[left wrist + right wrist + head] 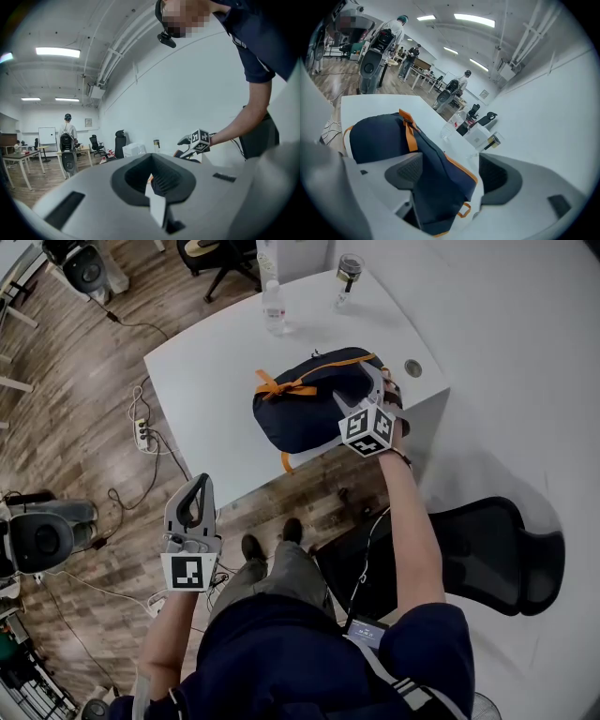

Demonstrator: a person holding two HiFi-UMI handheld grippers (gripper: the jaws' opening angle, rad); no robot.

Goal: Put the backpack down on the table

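Navy fabric backpack with orange trim (305, 411) lies on white table (214, 371); right gripper (452, 176) fingers apart astride it, left gripper (153, 179) fingers together.

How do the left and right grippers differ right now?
The left gripper has its jaws together and empty, and it is off the table, over the floor. The right gripper has its jaws apart with the backpack between them, above the table. Both carry a marker cube.
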